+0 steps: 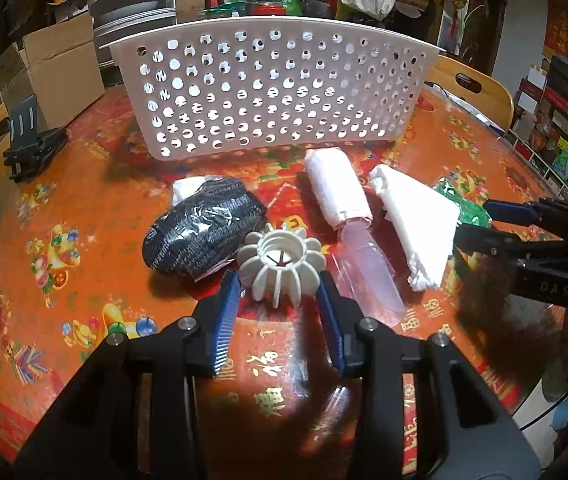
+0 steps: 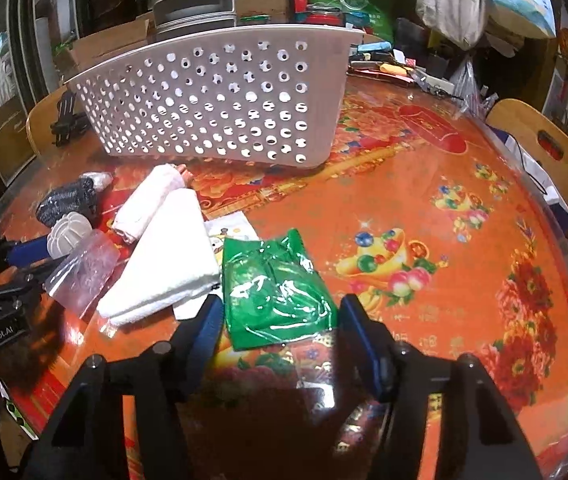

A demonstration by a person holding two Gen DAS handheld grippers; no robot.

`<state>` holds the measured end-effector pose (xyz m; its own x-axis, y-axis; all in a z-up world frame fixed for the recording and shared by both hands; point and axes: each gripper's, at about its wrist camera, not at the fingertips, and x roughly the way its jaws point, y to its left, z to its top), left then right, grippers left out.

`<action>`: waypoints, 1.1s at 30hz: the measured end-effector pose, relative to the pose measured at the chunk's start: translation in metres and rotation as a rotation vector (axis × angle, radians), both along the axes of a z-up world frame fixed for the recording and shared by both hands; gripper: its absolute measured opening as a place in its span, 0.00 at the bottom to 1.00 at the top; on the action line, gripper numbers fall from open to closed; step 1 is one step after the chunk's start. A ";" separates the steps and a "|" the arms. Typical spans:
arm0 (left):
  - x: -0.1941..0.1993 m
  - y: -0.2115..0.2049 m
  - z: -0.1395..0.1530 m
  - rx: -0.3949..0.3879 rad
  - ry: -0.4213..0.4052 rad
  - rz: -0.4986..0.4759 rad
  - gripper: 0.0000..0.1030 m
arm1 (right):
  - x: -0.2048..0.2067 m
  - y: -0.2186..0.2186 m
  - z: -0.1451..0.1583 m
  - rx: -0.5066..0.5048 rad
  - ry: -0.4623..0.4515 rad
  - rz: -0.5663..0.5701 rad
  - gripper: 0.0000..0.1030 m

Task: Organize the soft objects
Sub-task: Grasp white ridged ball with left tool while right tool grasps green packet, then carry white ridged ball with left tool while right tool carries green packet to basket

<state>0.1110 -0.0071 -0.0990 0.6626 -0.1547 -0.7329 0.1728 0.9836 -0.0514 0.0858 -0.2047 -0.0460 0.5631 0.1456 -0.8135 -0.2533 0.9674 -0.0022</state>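
Dark knit bundle [image 1: 199, 230], rolled pink towel [image 1: 338, 188], folded white cloth [image 1: 416, 224], green packet [image 2: 275, 288] lying before perforated white basket [image 1: 271, 88].

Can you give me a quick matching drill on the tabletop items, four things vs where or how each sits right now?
Things:
1. ribbed white ball
2. green plastic packet
3. dark knit bundle
4. white perforated basket

States:
A. stands at the far side, behind the loose items
B. lies on the table between the open right gripper fingers
C. sits between the left gripper pads, which flank it closely
D. lies wrapped in clear film, left of the ball in the left wrist view

Pairs: 1-C, 2-B, 3-D, 4-A
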 end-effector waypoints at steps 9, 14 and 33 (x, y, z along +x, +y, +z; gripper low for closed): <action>-0.013 0.003 0.011 0.007 -0.039 0.000 0.35 | -0.007 -0.008 0.007 0.054 -0.012 0.005 0.53; -0.018 0.004 0.019 0.009 -0.054 0.000 0.35 | -0.012 -0.012 0.016 0.065 -0.038 0.000 0.53; -0.023 0.015 0.084 0.035 -0.153 0.007 0.35 | -0.010 -0.010 0.080 0.103 -0.169 0.006 0.53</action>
<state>0.0876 0.0077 -0.0148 0.7675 -0.1262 -0.6285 0.1695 0.9855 0.0090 0.0754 -0.2147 0.0341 0.6889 0.2270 -0.6884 -0.2637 0.9631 0.0536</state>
